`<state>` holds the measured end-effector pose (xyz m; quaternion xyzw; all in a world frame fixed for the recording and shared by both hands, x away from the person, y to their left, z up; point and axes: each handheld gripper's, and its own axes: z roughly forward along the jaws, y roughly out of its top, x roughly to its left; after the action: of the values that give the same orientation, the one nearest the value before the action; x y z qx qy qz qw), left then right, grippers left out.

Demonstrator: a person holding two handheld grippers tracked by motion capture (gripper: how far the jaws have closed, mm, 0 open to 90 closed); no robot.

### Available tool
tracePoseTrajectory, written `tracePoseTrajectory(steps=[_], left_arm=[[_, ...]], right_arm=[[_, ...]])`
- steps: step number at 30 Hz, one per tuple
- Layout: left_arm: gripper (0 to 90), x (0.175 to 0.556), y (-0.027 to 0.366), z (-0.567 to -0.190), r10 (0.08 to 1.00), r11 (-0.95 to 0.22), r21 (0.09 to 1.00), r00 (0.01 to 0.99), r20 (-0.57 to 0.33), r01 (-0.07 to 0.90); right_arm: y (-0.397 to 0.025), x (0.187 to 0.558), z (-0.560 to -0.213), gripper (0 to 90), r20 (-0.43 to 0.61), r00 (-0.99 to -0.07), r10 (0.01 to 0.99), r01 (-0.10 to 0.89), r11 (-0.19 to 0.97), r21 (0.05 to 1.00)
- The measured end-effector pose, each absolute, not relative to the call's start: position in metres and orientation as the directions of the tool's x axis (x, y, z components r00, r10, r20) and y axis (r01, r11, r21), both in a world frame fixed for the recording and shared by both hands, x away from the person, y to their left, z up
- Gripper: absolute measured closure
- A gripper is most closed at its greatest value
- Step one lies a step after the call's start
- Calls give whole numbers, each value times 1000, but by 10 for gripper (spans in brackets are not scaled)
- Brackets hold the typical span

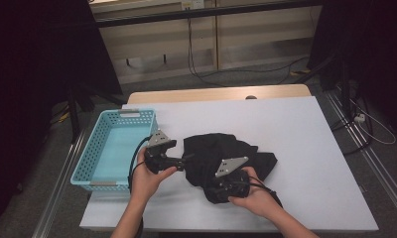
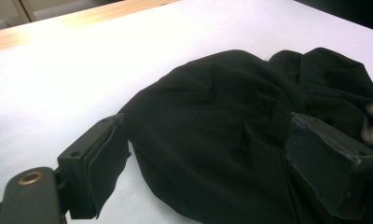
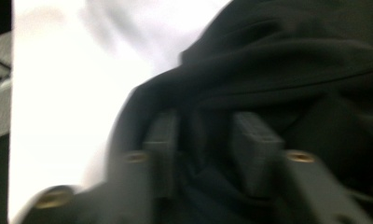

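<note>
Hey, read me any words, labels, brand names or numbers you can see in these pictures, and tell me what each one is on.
None can be read.
The black cloth shows no tag or print.
The blue basket has plain perforated walls.
The left gripper and right gripper carry no markings.
The white table is blank.
The right gripper view is blurred.

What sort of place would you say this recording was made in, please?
Probably a lab or workshop set up for recording: a white-topped table holding a crumpled black cloth and a light blue perforated plastic basket, with loose cables across the grey floor behind.
</note>
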<state>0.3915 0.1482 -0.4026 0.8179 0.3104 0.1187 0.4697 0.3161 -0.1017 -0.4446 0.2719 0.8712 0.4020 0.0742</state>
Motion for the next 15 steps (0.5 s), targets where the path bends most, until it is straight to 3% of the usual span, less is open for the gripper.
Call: tracePoseTrajectory(steps=[2,6,10,15], left_arm=[[138,391,148,-403,619,-366,842,779,-99,398],[138,392,148,-403,616,-362,841,781,-108,402],[137,393,146,-404,614,-367,838,782,-108,404],[137,393,144,-404,611,-371,838,785,-106,401]], right_arm=[[-110,319,-439,442,88,-830,550,416,508,754],[-140,326,-421,365,97,-758,644,439,394,808],[-167,335,-411,361,77,-684,725,444,331,832],[-188,346,-424,372,78,-604,793,523,320,790]])
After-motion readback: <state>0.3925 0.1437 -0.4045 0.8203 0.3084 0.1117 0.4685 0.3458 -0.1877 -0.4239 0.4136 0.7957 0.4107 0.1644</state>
